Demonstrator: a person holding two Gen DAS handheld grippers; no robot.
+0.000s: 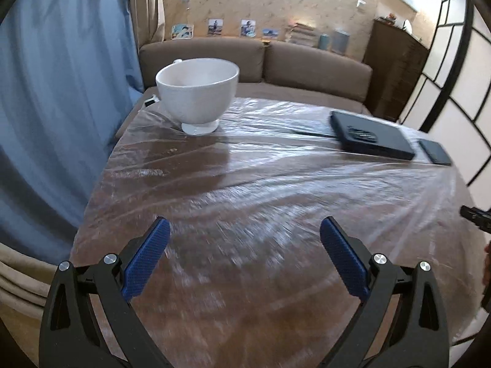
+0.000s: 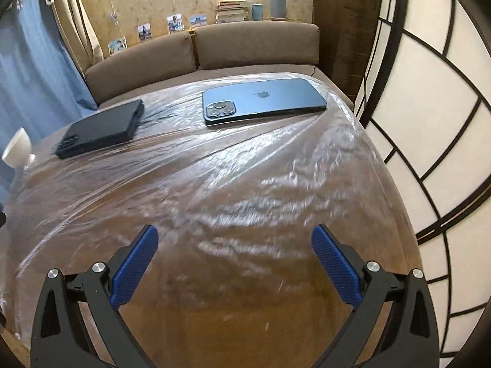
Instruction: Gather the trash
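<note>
A brown table is covered by a wrinkled clear plastic sheet (image 1: 276, 165), which also shows in the right wrist view (image 2: 245, 184). My left gripper (image 1: 244, 230) is open and empty, low over the near part of the sheet. My right gripper (image 2: 234, 237) is open and empty, low over the sheet near the table's right side. A few small crumbs (image 1: 172, 151) lie on the sheet in front of the white bowl. No other loose trash shows in either view.
A white footed bowl (image 1: 198, 92) stands at the far left of the table. A black phone case (image 1: 371, 136) (image 2: 101, 128) and a blue phone (image 2: 264, 99) (image 1: 434, 152) lie at the far side. A brown sofa (image 2: 254, 43), blue curtain (image 1: 55, 92) and a panelled screen (image 2: 429, 122) surround the table.
</note>
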